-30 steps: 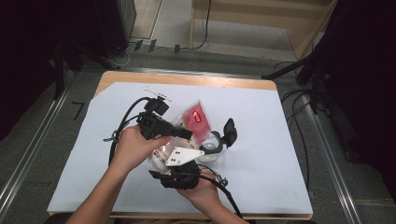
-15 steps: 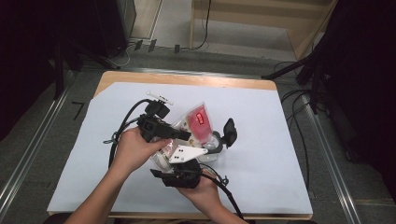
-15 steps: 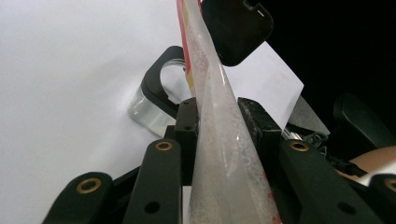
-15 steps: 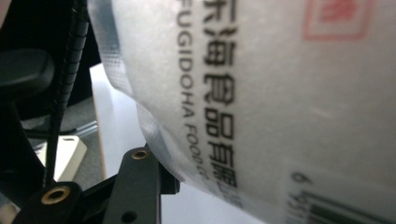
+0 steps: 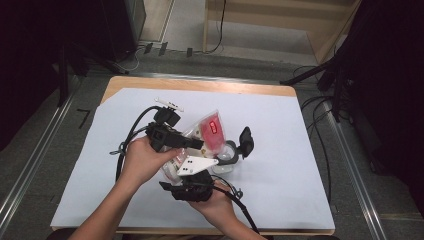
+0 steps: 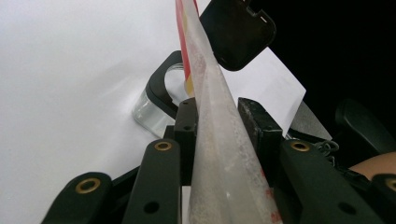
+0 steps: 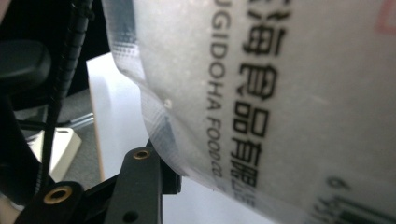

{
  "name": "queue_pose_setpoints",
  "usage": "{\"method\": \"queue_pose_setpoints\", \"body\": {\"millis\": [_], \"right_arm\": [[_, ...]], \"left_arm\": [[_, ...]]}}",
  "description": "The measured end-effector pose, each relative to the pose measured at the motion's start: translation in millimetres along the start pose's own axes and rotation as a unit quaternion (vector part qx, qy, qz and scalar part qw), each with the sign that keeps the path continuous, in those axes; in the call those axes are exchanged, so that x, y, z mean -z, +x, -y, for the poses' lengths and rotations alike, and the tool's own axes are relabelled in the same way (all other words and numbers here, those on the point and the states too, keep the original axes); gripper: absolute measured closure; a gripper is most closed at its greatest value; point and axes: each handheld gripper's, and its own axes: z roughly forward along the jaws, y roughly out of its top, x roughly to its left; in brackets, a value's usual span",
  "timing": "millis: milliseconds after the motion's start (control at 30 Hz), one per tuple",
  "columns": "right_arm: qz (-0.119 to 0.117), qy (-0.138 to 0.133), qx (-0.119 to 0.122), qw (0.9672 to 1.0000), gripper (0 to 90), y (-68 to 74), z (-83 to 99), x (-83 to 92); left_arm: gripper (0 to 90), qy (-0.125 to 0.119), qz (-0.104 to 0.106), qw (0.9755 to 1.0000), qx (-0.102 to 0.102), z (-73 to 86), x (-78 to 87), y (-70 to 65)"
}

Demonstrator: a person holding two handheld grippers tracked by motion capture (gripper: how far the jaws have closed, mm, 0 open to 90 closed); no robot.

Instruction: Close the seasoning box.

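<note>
Both tools clamp the food pouch (image 5: 207,134) above the open glass jar (image 5: 226,159) on the counter (image 5: 280,150): left tool (image 6: 219,116) pinching one edge, right tool (image 5: 197,172) gripping the body. Uneven pulling risks tearing the film or spilling contents beside the jar.

clear food pouch (image 7: 280,93), black print "UGIDOHA FOOD CO", Chinese chars "食品有限"
</note>
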Motion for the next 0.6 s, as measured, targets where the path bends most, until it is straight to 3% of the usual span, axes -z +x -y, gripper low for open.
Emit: {"method": "queue_pose_setpoints", "body": {"millis": [133, 200, 333, 600], "right_arm": [[-0.004, -0.003, -0.010, 0.9999, 60.8, -0.8, -0.2, 0.2], [-0.014, -0.006, -0.030, 0.9994, 60.8, -2.0, -0.2, -0.3], [-0.016, -0.008, -0.035, 0.9992, 60.8, -2.5, -0.5, 0.9], [-0.010, -0.006, -0.031, 0.9994, 60.5, -1.4, -0.1, 2.3]], "left_arm": [[69.5, -0.002, 0.003, 1.0000, 0.002, 0.0, -0.4, 0.2], [69.0, -0.001, 0.000, 1.0000, 0.000, 0.1, -1.1, -0.3], [66.4, -0.003, 0.008, 0.9999, 0.006, -0.5, -1.2, 0.1], [68.8, -0.005, 0.002, 1.0000, -0.001, -0.7, -1.8, -1.5]]}}
